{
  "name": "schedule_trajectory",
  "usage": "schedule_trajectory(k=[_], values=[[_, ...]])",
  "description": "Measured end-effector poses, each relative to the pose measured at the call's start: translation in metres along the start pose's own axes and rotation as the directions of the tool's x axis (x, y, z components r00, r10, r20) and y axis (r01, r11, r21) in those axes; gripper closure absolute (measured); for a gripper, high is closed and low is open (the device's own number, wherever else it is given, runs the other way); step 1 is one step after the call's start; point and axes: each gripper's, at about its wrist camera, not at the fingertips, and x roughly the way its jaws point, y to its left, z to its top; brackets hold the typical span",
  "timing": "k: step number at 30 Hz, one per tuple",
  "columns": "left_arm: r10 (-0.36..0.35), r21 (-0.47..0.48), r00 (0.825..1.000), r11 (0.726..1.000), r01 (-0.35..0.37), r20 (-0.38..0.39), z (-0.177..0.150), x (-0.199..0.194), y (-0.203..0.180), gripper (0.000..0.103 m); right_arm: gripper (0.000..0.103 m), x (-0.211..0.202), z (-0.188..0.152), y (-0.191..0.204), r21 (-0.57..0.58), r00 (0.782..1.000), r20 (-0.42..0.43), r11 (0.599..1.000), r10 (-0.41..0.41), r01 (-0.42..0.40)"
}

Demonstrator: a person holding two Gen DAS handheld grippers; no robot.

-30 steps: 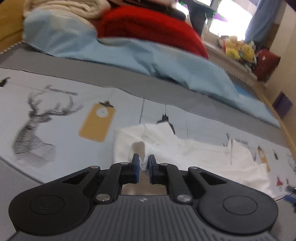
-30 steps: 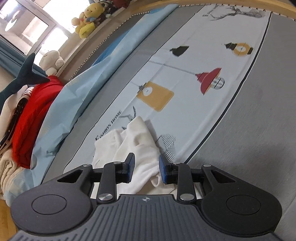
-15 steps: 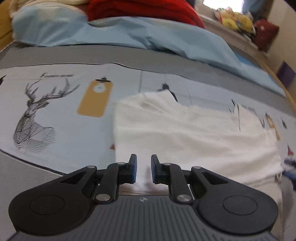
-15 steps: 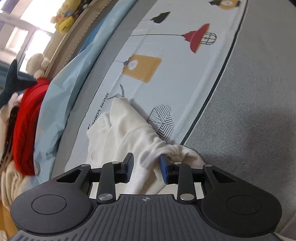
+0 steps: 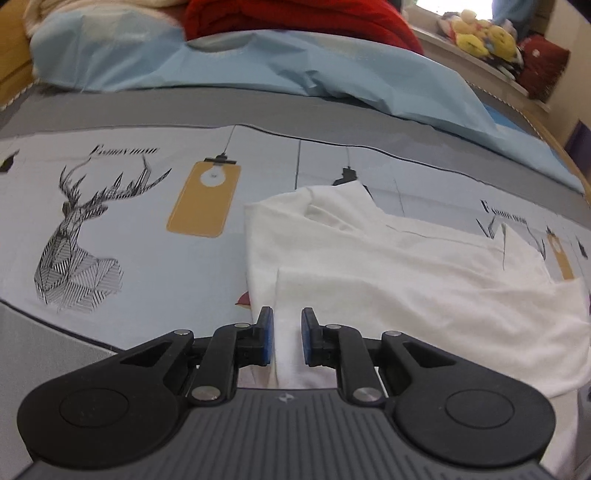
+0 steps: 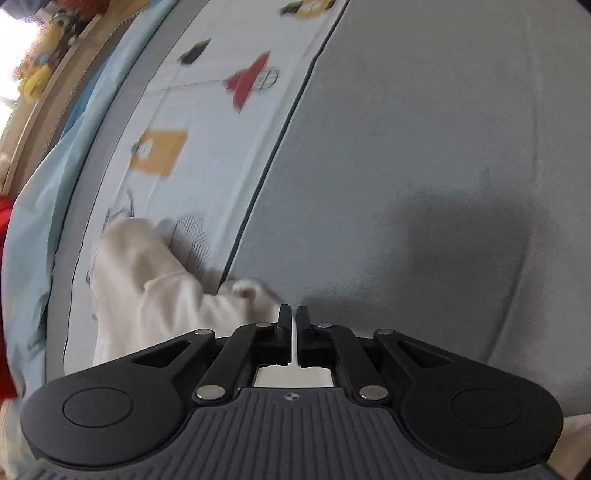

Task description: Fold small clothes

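White garment [image 5: 388,266] lies partly folded on the printed bedsheet [image 5: 140,266], filling centre and right of the left wrist view, one layer doubled over near the bottom. Left gripper [image 5: 287,334]: jaws parted a little, white cloth showing in the gap, pads not pressing it. Right gripper [image 6: 294,325]: jaws closed to a thin slit, a sliver of white cloth pinched between them; the garment [image 6: 155,295] trails off to lower left of that view, blurred. Blue quilt [image 5: 258,62] and red blanket [image 5: 295,18] across the top.
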Motion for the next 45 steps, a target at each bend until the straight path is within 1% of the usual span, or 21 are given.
schedule_trajectory(k=[4, 5, 7, 8, 15, 17, 18, 21, 22, 27, 29, 31, 33, 34, 35, 36, 37, 41, 43, 44, 45], values=[[0.018, 0.0, 1.0, 1.0, -0.018, -0.001, 0.0, 0.002, 0.005, 0.085, 0.093, -0.027, 0.009, 0.032, -0.152, 0.978, 0.13, 0.978, 0.163, -0.143], [0.02, -0.012, 1.0, 1.0, -0.02, -0.005, 0.0, 0.004, 0.008, 0.084, 0.087, -0.025, 0.012, 0.043, -0.222, 0.969, 0.12, 0.957, 0.215, -0.185], [0.01, -0.043, 1.0, 0.999, -0.01, -0.019, 0.0, 0.008, 0.014, 0.084, 0.056, -0.009, 0.019, 0.063, -0.323, 0.959, 0.038, 0.912, 0.279, -0.253], [-0.003, -0.065, 1.0, 0.998, 0.002, -0.028, 0.0, 0.01, 0.018, 0.083, 0.053, 0.003, 0.02, 0.071, -0.357, 0.957, -0.008, 0.893, 0.29, -0.274], [-0.036, -0.093, 0.997, 0.995, 0.029, -0.068, -0.003, 0.026, 0.024, 0.073, 0.053, 0.069, 0.032, 0.094, -0.469, 0.967, -0.123, 0.846, 0.223, -0.254], [-0.029, -0.087, 0.997, 0.996, 0.023, -0.073, -0.003, 0.028, 0.023, 0.073, 0.084, 0.079, 0.034, 0.1, -0.505, 0.959, -0.139, 0.815, 0.247, -0.283], [-0.031, -0.087, 0.997, 0.996, 0.025, -0.069, -0.002, 0.028, 0.022, 0.073, 0.093, 0.078, 0.033, 0.102, -0.545, 0.958, -0.126, 0.788, 0.259, -0.285], [-0.051, -0.08, 0.997, 0.996, 0.047, -0.049, 0.0, 0.024, 0.018, 0.073, 0.094, 0.06, 0.034, 0.122, -0.674, 0.93, -0.011, 0.684, 0.368, -0.279], [-0.06, -0.074, 0.997, 0.996, 0.057, -0.04, 0.001, 0.022, 0.016, 0.073, 0.094, 0.057, 0.035, 0.127, -0.697, 0.929, 0.035, 0.676, 0.368, -0.241], [-0.103, -0.04, 0.995, 0.994, 0.103, -0.016, 0.004, 0.014, 0.009, 0.073, 0.088, 0.064, 0.042, 0.127, -0.69, 0.955, 0.179, 0.722, 0.238, -0.05], [-0.136, -0.033, 0.991, 0.99, 0.135, -0.018, 0.004, 0.012, 0.008, 0.073, 0.088, 0.049, 0.042, 0.123, -0.676, 0.94, 0.202, 0.734, 0.275, -0.069], [-0.179, -0.023, 0.983, 0.984, 0.178, -0.036, 0.002, 0.011, 0.006, 0.073, 0.087, 0.031, 0.038, 0.122, -0.697, 0.92, 0.162, 0.701, 0.358, -0.15], [-0.225, 0.0, 0.972, 0.974, 0.226, -0.068, -0.002, 0.014, 0.002, 0.073, 0.084, 0.021, 0.033, 0.117, -0.753, 0.901, 0.01, 0.596, 0.434, -0.279], [-0.232, 0.02, 0.969, 0.972, 0.235, -0.09, -0.006, 0.018, 0.0, 0.073, 0.082, 0.026, 0.028, 0.114, -0.765, 0.903, -0.105, 0.546, 0.417, -0.341], [-0.216, 0.049, 0.968, 0.974, 0.223, -0.126, -0.011, 0.024, -0.003, 0.073, 0.081, 0.036, 0.024, 0.11, -0.773, 0.918, -0.173, 0.528, 0.357, -0.351], [-0.151, 0.091, 0.972, 0.981, 0.17, -0.182, -0.019, 0.032, -0.006, 0.071, 0.082, 0.051, 0.019, 0.103, -0.795, 0.95, -0.187, 0.53, 0.25, -0.296], [-0.11, 0.111, 0.973, 0.985, 0.134, -0.205, -0.025, 0.037, -0.006, 0.071, 0.091, 0.063, 0.016, 0.094, -0.814, 0.975, -0.158, 0.538, 0.155, -0.218], [-0.105, 0.085, 0.981, 0.989, 0.12, -0.161, -0.021, 0.016, -0.011, 0.073, 0.089, 0.044, 0.026, 0.078, -0.757, 0.97, -0.123, 0.612, 0.211, -0.229], [-0.157, 0.084, 0.981, 0.982, 0.167, -0.113, -0.02, 0.008, -0.015, 0.072, 0.083, 0.03, 0.021, 0.074, -0.787, 0.964, -0.091, 0.575, 0.249, -0.223], [-0.153, 0.098, 0.98, 0.981, 0.166, -0.123, -0.024, 0.012, -0.016, 0.071, 0.083, 0.034, 0.015, 0.072, -0.801, 0.972, -0.084, 0.565, 0.219, -0.196], [-0.103, 0.123, 0.981, 0.985, 0.123, -0.163, -0.029, 0.02, -0.017, 0.069, 0.081, 0.039, 0.012, 0.067, -0.811, 0.984, -0.086, 0.563, 0.154, -0.158]])
